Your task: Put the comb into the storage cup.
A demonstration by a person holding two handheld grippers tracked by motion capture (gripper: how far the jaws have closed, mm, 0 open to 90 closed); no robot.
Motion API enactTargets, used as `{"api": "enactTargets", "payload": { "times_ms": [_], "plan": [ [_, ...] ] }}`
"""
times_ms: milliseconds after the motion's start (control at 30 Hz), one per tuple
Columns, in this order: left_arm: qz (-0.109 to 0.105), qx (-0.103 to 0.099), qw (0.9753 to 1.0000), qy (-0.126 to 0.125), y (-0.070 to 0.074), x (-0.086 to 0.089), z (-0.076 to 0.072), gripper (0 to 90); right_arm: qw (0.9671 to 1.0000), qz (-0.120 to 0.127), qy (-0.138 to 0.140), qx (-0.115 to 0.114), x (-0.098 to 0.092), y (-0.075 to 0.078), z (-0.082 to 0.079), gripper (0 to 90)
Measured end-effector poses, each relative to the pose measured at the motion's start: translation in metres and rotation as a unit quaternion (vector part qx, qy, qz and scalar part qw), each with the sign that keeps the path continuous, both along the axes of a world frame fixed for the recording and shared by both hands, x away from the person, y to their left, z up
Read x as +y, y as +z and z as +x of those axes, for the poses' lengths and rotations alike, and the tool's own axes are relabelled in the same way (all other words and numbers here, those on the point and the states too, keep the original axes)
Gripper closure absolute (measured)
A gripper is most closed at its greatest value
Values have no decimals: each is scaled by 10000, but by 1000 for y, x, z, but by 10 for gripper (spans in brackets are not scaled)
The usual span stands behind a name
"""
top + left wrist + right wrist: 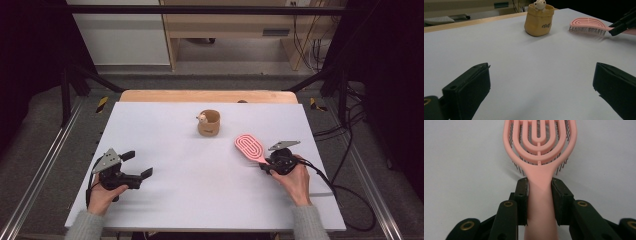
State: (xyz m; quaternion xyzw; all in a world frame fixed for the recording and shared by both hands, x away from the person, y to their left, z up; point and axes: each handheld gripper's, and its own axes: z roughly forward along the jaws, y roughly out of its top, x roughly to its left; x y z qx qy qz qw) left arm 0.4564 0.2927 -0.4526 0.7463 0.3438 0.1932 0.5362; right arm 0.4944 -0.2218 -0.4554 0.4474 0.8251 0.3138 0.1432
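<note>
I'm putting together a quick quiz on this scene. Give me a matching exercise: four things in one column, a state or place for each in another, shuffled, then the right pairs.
Things:
1. pink hairbrush
2. tan pouch
3. left gripper
4. right gripper

States or places:
A. open, holding nothing
B. stands upright toward the far middle of the table, a small toy figure peeking out of its top
C. shut on a handle
D. bristles facing down, handle clamped between two jaws

Pairs: 1-D, 2-B, 3-A, 4-C
</note>
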Motion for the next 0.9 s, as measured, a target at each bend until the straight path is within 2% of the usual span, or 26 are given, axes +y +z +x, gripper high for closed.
{"api": "enactTargets", "payload": {
  "times_ms": [233,467,900],
  "plan": [
    [-7,-5,10000,2,0,0,0,11,9999,59,-41,-139,-2,3,-2,690],
    [-20,1,10000,-6,1,-1,0,11,9993,244,-62,-268,-3,7,-4,690],
    [-44,22,10000,-23,2,-4,-1,11,9984,438,4,-370,-3,12,-8,690]
  ]
}}
